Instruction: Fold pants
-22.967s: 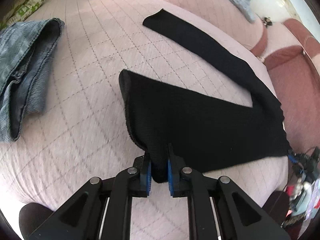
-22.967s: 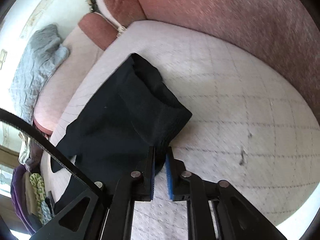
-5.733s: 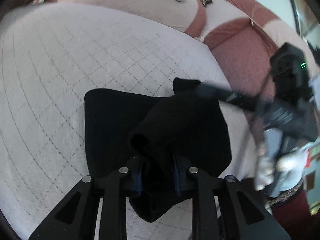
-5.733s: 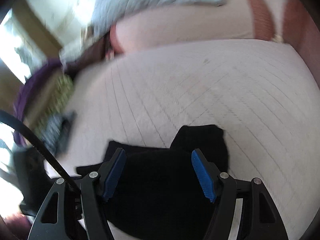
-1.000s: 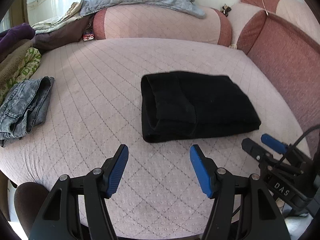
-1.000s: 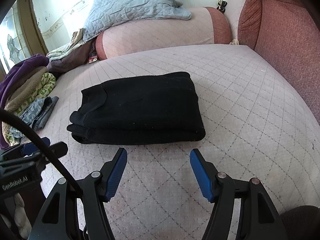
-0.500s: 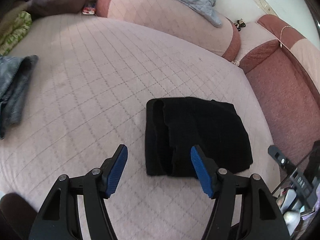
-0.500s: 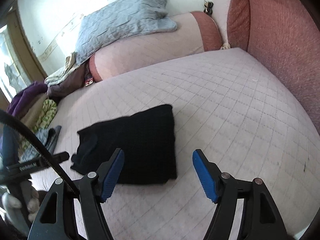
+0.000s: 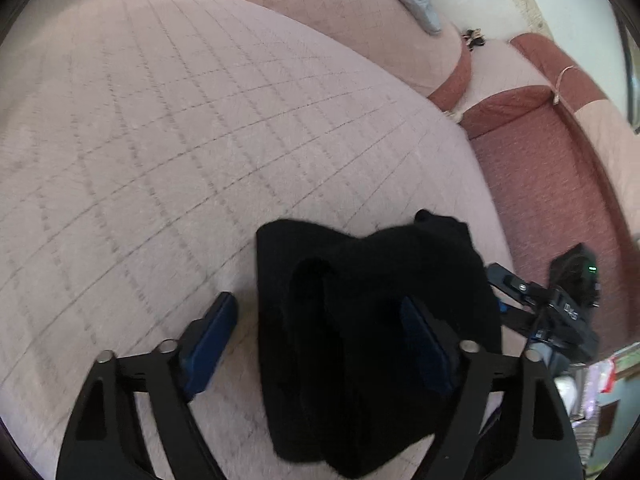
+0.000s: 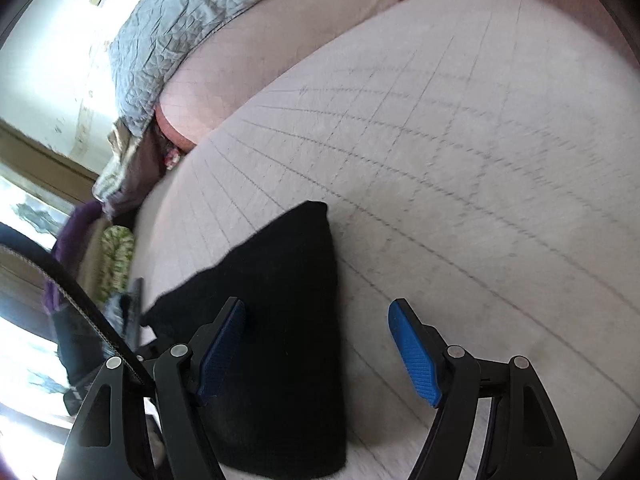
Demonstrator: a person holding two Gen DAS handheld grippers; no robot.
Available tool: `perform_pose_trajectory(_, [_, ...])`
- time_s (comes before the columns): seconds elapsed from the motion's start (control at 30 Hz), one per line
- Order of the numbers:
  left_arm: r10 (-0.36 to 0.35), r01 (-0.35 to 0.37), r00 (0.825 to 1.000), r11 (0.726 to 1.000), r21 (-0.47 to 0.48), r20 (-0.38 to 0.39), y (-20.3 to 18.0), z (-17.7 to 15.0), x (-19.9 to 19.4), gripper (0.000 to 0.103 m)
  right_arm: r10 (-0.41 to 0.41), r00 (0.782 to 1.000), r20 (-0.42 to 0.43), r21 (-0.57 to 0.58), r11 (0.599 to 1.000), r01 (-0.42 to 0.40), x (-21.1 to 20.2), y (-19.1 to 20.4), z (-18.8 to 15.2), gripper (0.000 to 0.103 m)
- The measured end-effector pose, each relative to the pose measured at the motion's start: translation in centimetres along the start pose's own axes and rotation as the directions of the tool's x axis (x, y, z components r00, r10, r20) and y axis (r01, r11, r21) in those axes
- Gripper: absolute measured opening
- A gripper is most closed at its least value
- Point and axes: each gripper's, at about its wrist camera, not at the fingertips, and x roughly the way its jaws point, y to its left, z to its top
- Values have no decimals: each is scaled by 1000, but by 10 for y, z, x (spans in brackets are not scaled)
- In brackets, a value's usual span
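Note:
The black pants [image 9: 360, 320] lie folded into a thick bundle on the quilted pink bed. My left gripper [image 9: 324, 344] is open and straddles the bundle's near left end, with the left finger on the bed and the right finger over the cloth. My right gripper [image 10: 320, 352] is open over the bundle's right edge in the right wrist view, where the pants [image 10: 280, 320] fill the lower left; its left finger is above the cloth and its right finger above the bed. The right gripper also shows at the right of the left wrist view [image 9: 540, 304].
Pink bolster cushions [image 9: 360, 20] and a grey-blue quilt [image 10: 180, 28] lie at the far side of the bed. A red-brown sofa back [image 9: 560, 184] borders the right. Piled clothes [image 10: 116, 248] sit at the far left edge.
Both grippers have dropped from well above the bed down onto the folded pants, one at each end. Both stay open. The bundle's top looks slightly rumpled.

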Motion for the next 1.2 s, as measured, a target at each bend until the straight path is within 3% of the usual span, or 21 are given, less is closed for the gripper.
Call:
perform_pose_trajectory(0.07, [-34, 34, 999, 999, 9, -6, -4, 3, 5, 100, 72, 997, -11, 22, 997, -71, 10, -2, 4, 82])
perform_pose_trajectory(0.13, [-65, 67, 997, 997, 35, -40, -16, 1, 15, 100, 119, 993, -9, 34, 992, -118, 18, -2, 7, 86])
perform_pose_trajectory(0.17, [-41, 43, 998, 998, 49, -40, -20, 1, 16, 100, 137, 991, -12, 30, 990, -137, 21, 0, 7, 86])
perform_pose_trajectory(0.2, [-11, 14, 999, 997, 70, -44, -27, 0, 17, 94, 172, 984, -39, 26, 985, -171, 25, 6, 5, 81])
perform_pose_trajectory(0.23, [0, 3, 999, 997, 76, -45, -28, 1, 16, 78, 178, 982, -62, 24, 984, -177, 28, 12, 2, 80])
perform_pose_trajectory(0.27, [12, -9, 999, 997, 79, -42, -30, 1, 12, 70, 162, 985, -65, 2, 987, -162, 28, 19, -1, 78])
perform_pose_trajectory(0.33, [-34, 37, 998, 998, 47, -46, -24, 6, 5, 49, 140, 988, -67, -42, 989, -143, 23, 33, -2, 62])
perform_pose_trajectory(0.4, [-85, 85, 996, 996, 3, -39, -18, 14, -3, 43, 144, 988, -48, -64, 987, -147, 13, 44, 2, 50])
perform_pose_trajectory(0.43, [-95, 95, 995, 995, -5, -31, -18, 18, -5, 43, 156, 987, -43, -71, 985, -159, 9, 48, 6, 44])
perform_pose_trajectory(0.5, [-91, 91, 996, 996, 3, -5, -22, 34, -7, 43, 173, 984, -30, -97, 980, -175, 3, 64, 17, 44])
perform_pose_trajectory(0.6, [-69, 69, 997, 998, 13, 23, -26, 62, -3, 43, 140, 990, -7, -172, 975, -139, 5, 88, 38, 44])
perform_pose_trajectory(0.73, [-53, 53, 997, 999, 0, 53, -23, 101, 9, 44, 112, 993, 22, -184, 977, -106, 21, 97, 75, 43])
perform_pose_trajectory(0.77, [-38, 38, 998, 999, 5, 55, -20, 109, 13, 46, 105, 994, 29, -175, 980, -98, 26, 94, 83, 43])
perform_pose_trajectory(0.87, [107, -107, 994, 994, 5, 30, -9, 128, 41, 50, 31, 999, 22, -174, 984, -26, 54, 87, 101, 50])
perform_pose_trajectory(0.9, [123, -123, 992, 992, -19, -2, 2, 132, 52, 58, -25, 1000, 17, -180, 983, 28, 65, 84, 104, 54])
perform_pose_trajectory(0.97, [57, -59, 998, 995, -80, -28, 14, 136, 54, 60, -159, 987, 19, -211, 964, 159, 84, 77, 106, 61])
perform_pose_trajectory(1.0, [20, -24, 999, 994, -103, -34, 16, 136, 49, 58, -176, 984, 22, -215, 961, 176, 86, 75, 106, 67])
perform_pose_trajectory(1.07, [-6, 8, 1000, 995, -97, 22, 14, 136, 25, 56, -151, 988, 39, -197, 968, 156, 76, 74, 105, 67])
perform_pose_trajectory(1.2, [-39, 48, 985, 998, -48, 165, -3, 133, -28, 56, -142, 972, 186, -248, 951, 186, 35, 91, 92, 67])
